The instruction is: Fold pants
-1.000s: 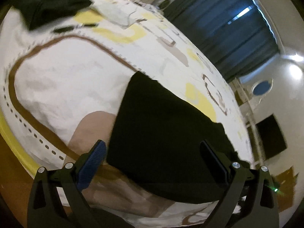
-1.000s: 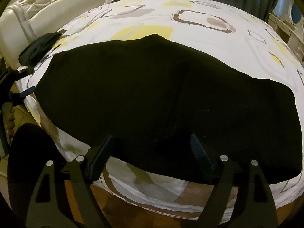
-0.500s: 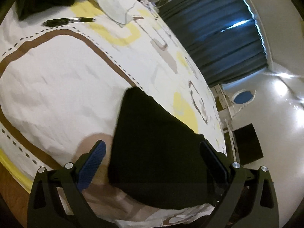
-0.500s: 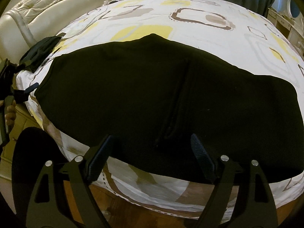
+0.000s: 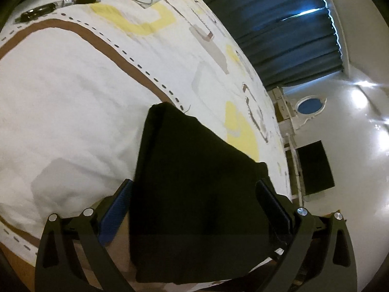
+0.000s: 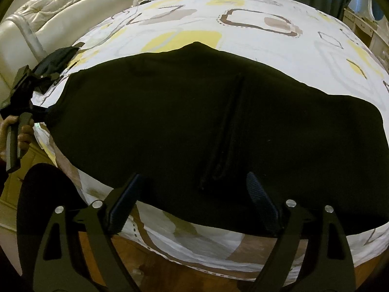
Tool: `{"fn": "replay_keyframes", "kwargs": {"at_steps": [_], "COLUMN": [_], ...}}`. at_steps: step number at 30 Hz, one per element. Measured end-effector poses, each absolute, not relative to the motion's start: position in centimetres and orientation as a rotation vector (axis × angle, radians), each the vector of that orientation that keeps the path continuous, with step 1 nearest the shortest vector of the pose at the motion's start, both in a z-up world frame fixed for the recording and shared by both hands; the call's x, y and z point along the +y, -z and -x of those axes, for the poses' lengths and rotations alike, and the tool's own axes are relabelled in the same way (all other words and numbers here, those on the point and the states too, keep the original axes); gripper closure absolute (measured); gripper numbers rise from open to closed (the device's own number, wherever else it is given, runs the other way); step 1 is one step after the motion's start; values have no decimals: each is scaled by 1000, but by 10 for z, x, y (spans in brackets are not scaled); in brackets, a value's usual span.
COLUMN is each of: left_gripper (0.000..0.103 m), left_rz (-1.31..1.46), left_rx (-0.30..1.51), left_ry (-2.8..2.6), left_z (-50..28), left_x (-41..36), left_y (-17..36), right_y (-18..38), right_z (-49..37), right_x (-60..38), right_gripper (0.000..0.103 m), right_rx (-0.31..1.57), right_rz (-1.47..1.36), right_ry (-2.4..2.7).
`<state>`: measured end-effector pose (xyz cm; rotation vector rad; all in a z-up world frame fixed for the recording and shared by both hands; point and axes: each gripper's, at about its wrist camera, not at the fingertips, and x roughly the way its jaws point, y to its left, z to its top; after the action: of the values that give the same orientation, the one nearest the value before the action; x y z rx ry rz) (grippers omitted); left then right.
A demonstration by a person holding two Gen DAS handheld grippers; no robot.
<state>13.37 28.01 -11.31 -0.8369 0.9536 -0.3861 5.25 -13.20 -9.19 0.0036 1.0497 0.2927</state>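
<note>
My black, soft fabric pants (image 6: pixel 194 121) lie spread flat across the white bedsheet with yellow and brown shapes (image 6: pixel 255 7), near the bed's edge. My right gripper (image 6: pixel 192 194) hangs over the near hem with its jaws opening, nothing pinched. My left gripper (image 5: pixel 194 202) is spread wide around the pants' end, holding nothing. I may pinch the sheet along with the cloth, or catch only one layer; the dark folds are hard to read.

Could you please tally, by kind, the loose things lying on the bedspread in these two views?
Black pants: 1
Dark bundled garment near the headboard: 1
Pen: 1
Total: 3
</note>
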Motion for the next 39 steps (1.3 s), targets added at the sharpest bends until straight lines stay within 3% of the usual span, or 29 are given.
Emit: {"fn": "replay_keyframes", "kwargs": {"at_steps": [3,4,5,7,9,18,27,39], "left_gripper": [7,22,49,78,84,89,89,89], "left_rz": [817,798,774,759,837,879,973,721], "left_rx": [954,960,975,1021,1020,964,847,831], "left_ry": [443,446,437,393,385,414,508,607], "left_z": [-131,-130,-130,-129,-127,-122,-120,-128], "left_x": [274,273,271,272,281,280,256,138], "left_y": [110,110,111,120,132,117,68,-12], "right_y": [91,90,90,89,89,78,64,58], "right_z": [-53,-53,-53,-53,-54,-48,-32,-19], "right_x": [-136,-137,-137,-139,-140,-160,-189,-215], "right_gripper": [15,15,15,15,15,15,15,15], "right_rx": [1050,1050,1050,1050,1049,1010,953,909], "right_rz": [-26,-31,-33,-45,-50,-164,-220,-289], "right_ry": [-301,-304,-306,-311,-314,-317,-273,-259]}}
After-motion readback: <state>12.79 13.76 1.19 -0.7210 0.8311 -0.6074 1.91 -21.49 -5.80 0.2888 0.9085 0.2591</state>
